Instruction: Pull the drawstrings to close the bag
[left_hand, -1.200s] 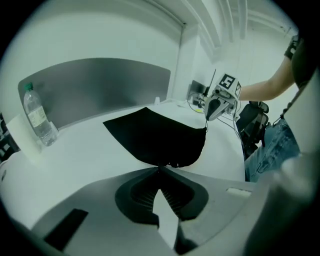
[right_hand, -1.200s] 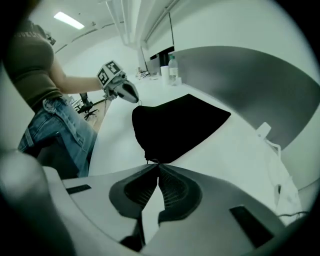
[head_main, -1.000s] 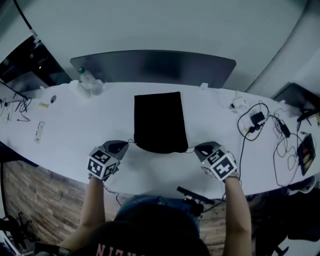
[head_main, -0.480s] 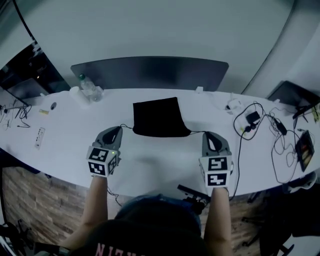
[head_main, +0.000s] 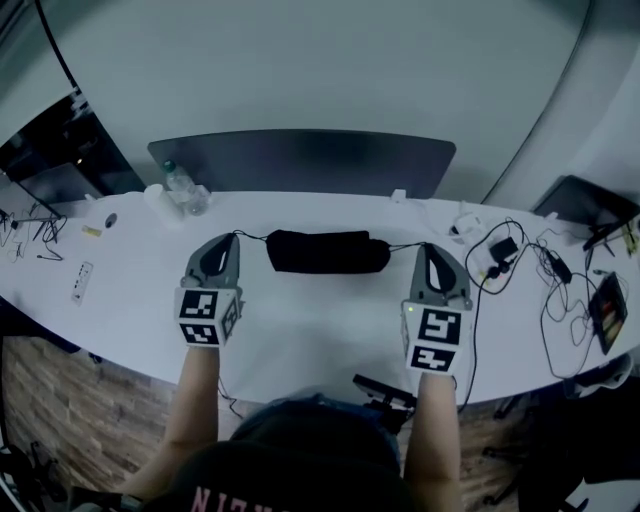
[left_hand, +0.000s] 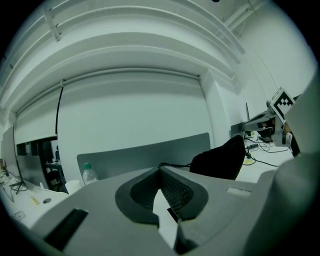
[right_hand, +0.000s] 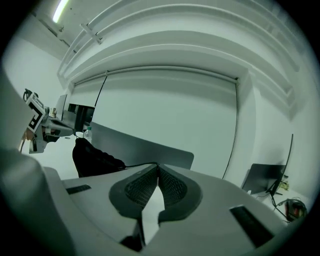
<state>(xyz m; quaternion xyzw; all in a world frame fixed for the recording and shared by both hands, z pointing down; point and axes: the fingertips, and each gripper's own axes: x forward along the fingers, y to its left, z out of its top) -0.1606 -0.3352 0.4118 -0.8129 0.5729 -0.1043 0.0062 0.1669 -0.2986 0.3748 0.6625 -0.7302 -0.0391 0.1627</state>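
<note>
The black drawstring bag (head_main: 327, 251) is bunched into a short wide bundle between my two grippers, over the white table (head_main: 300, 320). A thin black drawstring (head_main: 252, 237) runs taut from its left end into my left gripper (head_main: 231, 238), which is shut on it. Another drawstring (head_main: 402, 245) leads from the right end into my right gripper (head_main: 429, 247), also shut on it. In the left gripper view the bag (left_hand: 220, 159) hangs right of the jaw tips (left_hand: 160, 169), the cord (left_hand: 176, 164) leading to them. In the right gripper view the bag (right_hand: 93, 159) is at the left, its cord (right_hand: 134, 164) reaching the tips (right_hand: 158, 166).
A grey partition (head_main: 300, 160) stands along the table's far edge. A water bottle (head_main: 178, 184) is at the back left, a white power strip (head_main: 80, 281) further left. Black cables (head_main: 520, 262) and a tablet (head_main: 610, 305) lie at the right.
Both grippers moved forward and apart, pulling the cords outward. The bag went from a flat square near the front edge to a gathered, short bundle further back.
</note>
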